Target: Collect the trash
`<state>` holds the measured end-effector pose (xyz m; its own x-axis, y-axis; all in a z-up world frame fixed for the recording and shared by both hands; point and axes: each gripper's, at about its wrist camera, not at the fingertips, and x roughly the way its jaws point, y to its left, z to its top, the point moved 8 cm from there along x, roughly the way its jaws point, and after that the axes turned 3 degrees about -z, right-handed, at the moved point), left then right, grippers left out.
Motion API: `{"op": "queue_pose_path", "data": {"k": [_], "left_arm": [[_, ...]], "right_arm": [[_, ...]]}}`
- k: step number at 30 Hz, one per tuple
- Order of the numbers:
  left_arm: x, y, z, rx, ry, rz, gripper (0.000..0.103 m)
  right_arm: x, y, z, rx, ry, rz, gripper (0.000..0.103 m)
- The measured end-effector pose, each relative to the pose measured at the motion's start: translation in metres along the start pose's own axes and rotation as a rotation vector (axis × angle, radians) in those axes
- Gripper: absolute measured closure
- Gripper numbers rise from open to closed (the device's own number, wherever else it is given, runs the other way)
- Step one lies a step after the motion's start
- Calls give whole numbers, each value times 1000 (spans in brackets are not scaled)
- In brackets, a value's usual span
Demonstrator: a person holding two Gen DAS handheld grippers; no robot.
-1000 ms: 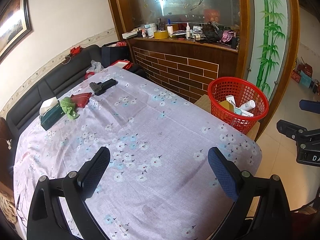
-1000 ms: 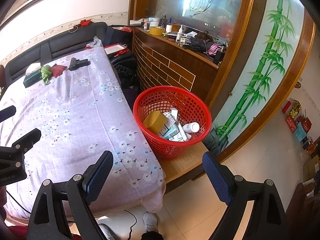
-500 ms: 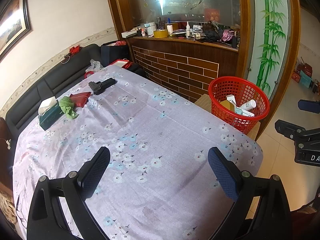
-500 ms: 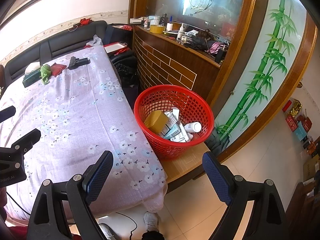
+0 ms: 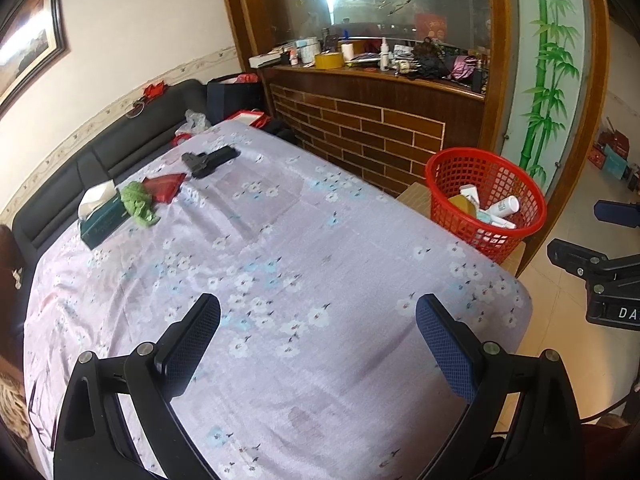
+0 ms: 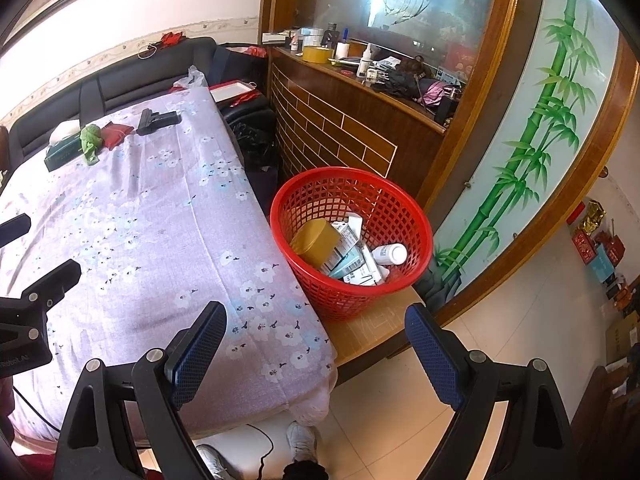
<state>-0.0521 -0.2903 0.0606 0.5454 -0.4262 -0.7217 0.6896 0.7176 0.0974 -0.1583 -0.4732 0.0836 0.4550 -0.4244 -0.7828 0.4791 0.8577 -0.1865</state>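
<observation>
Left gripper: black plastic frame w/ triangular cut-outs, silver round screws at the finger pivots, two fingers w/ dark blue diamond-textured pads. Right gripper: same build, black arms, silver screws, blue mesh-pattern pads. In left wrist view, the other unit's black body at 3 o'clock carries white letters "DA" plus small screws. In right wrist view, black body at 9 o'clock has faint white lettering, not legible. White shoes at 6 o'clock; thin black cable beside them.
</observation>
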Motion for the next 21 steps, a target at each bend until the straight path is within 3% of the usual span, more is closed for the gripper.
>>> {"op": "queue_pose_path", "data": {"k": [6, 8, 13, 16, 21], "left_arm": [[18, 49, -48, -179, 126, -10, 6], [19, 76, -69, -237, 157, 47, 6], [10, 152, -134, -306, 225, 329, 5], [5, 179, -163, -369, 253, 370, 5], [7, 222, -203, -534, 303, 365, 5]], "right_arm": [[21, 33, -3, -55, 40, 48, 10], [30, 52, -4, -97, 48, 72, 10], [53, 133, -9, -242, 55, 158, 10], [63, 185, -12, -306, 58, 223, 10], [79, 273, -17, -340, 90, 334, 10]]}}
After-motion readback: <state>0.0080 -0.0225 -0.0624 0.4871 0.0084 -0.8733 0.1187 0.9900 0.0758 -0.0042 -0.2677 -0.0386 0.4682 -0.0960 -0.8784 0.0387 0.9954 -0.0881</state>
